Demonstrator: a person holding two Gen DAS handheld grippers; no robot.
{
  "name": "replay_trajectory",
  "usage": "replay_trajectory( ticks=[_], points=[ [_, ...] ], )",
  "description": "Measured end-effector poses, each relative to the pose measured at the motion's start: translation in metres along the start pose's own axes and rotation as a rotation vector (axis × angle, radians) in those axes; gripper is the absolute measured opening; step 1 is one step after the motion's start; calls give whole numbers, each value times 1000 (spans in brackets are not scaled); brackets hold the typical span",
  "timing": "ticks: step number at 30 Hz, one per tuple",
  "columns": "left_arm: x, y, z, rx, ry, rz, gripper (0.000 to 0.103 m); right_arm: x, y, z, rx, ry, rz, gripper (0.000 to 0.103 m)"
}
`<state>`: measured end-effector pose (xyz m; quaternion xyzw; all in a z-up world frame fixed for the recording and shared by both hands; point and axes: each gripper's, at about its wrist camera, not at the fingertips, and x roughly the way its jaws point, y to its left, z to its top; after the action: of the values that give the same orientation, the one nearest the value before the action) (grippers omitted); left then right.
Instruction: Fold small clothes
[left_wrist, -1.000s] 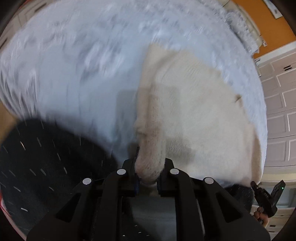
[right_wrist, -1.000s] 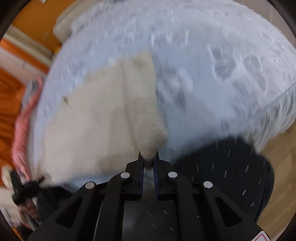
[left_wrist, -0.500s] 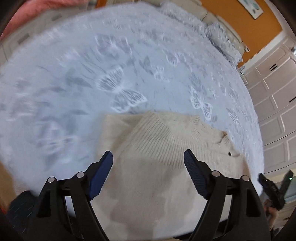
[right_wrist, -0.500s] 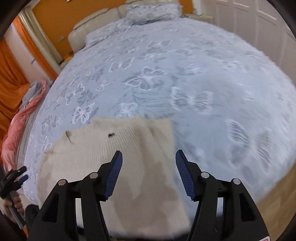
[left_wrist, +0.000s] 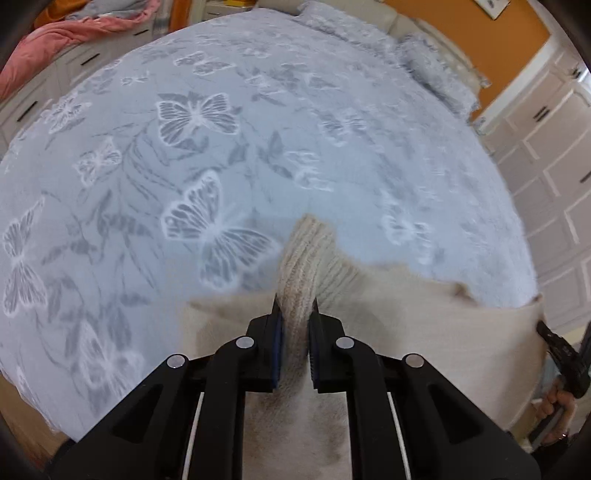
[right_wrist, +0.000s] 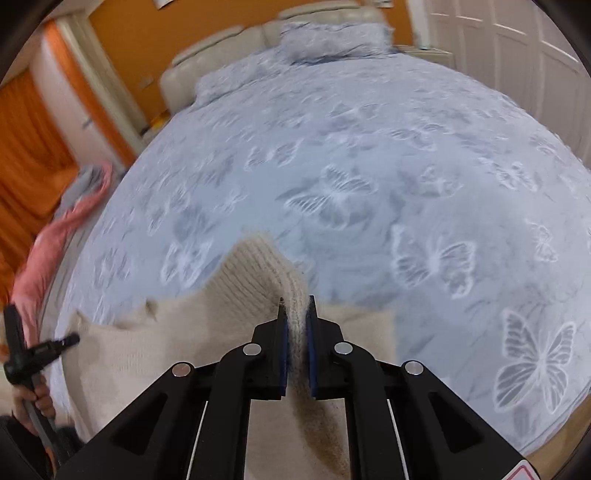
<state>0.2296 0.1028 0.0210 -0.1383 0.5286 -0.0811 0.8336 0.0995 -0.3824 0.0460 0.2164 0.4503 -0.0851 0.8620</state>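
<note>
The left tongs (left_wrist: 295, 325) are closed on a ribbed fold of the cream sweater (left_wrist: 424, 325), which rises between the fingers. In front of the tongs lies the bed cover (left_wrist: 207, 155) with butterflies.

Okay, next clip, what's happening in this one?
A person is folding a cream ribbed-knit sweater on a bed with a pale blue butterfly-print bedspread. The left hand-held gripper and right hand-held gripper are each shut on a bunched piece of the sweater's knit, lifted off the bed. The rest of the sweater lies flat near the bed's edge.
</note>
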Motion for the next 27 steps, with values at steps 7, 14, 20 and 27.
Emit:
replay_trajectory(
  ticks=[7, 14, 20, 27],
  points=[
    [26, -6, -19, -33, 40, 79, 25, 33, -14, -19, 41, 95, -106, 15],
    [-48, -78, -69, 138, -49, 34, 34, -8, 132, -98, -246, 155, 178, 18],
    [-10, -81, -135, 174, 121, 105, 37, 25, 164, -165, -331, 312, 214, 4],
    [-30, -7, -143, 87, 109, 176, 37, -10, -16, -144, 58, 292, -57, 0]
  ],
)
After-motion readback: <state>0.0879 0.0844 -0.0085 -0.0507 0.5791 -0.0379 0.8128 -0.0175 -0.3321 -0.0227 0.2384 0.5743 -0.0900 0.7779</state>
